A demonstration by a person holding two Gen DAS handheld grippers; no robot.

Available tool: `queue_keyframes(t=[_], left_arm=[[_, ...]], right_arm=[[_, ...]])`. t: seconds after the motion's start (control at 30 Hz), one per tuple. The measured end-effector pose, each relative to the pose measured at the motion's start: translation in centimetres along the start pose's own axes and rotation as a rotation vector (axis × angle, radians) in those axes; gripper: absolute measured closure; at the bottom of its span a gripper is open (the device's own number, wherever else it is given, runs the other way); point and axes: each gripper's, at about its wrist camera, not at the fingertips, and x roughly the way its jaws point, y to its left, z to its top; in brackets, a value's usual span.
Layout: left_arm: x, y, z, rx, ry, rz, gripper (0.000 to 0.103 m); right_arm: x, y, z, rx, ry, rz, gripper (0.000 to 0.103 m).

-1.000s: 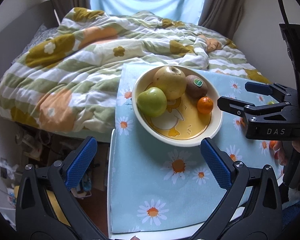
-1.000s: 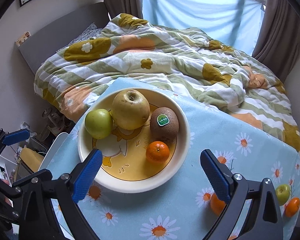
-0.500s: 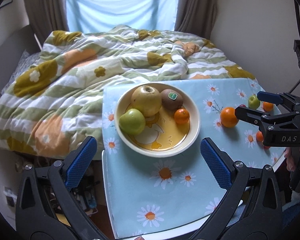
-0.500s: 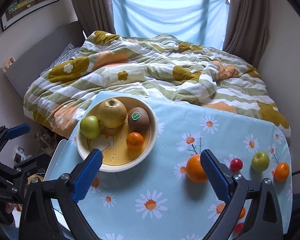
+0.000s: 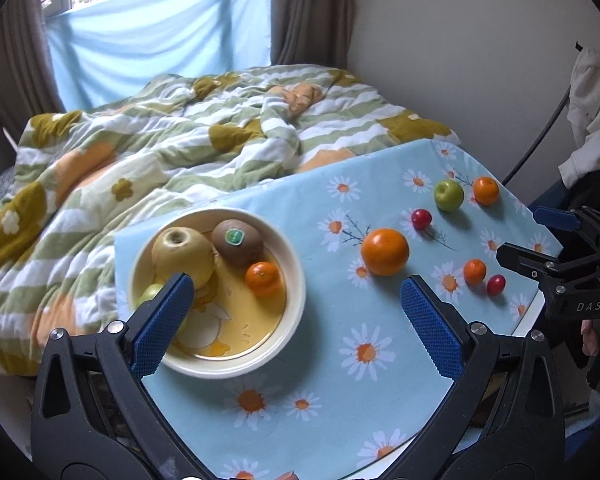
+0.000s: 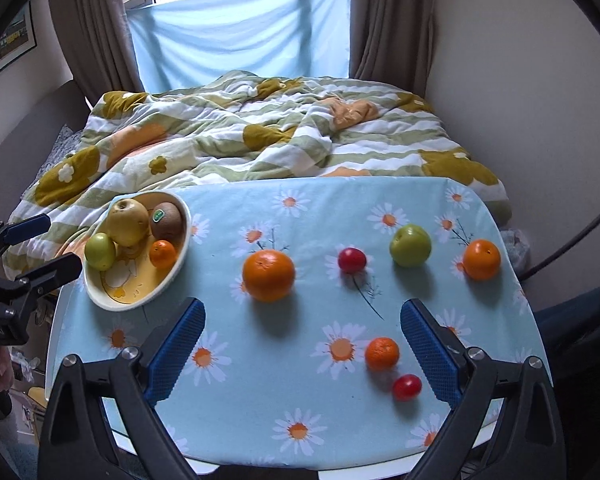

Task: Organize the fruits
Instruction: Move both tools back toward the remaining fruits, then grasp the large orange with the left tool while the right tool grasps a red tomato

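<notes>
While bowl (image 6: pixel 100 298) hugs tablecloth (image 6: pixel 260 400) edge, mid clear.

Each claw is a black plastic frame with triangular cut-outs and silver screws at the pivots, its two fingers faced with blue, finely ribbed pads. The right claw (image 5: pixel 548 240) carries "DAS" in pale letters; the left claw (image 6: pixel 32 240) carries "RoboAI".

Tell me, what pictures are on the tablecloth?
White daisies with orange middles on a light blue tablecloth, clearest in the right wrist view.

Bowl (image 6: pixel 100 292) left of loose fruit (image 6: pixel 268 275)
</notes>
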Motion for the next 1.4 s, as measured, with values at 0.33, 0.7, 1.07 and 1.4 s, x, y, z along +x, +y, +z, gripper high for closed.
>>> queue_keyframes(t=[0.33,0.7,1.07,1.4], left_arm=[[6.2,-6.0,1.3,0.007,0.064,-0.008,0.000],[13.6,-10.3,1.3,0.020,0.151,-0.009,0.000],[18.7,-11.2,0.3,0.029,0.222,0.003,0.010],[19.4,-10.6,0.2,0.033,0.231,0.044,0.036]], right_arm=[[2.5,-6.9,-3.2,0.003,0.067,0.016,0.005],[6.5,-10.4,-6.5,-0.048,0.156,0.079,0.006],[8.9,-11.1,-7.7,-0.117,0.190,0.123,0.028],[9.5,-11.1,-8.1,-0.131,0.202,0.147,0.039]])
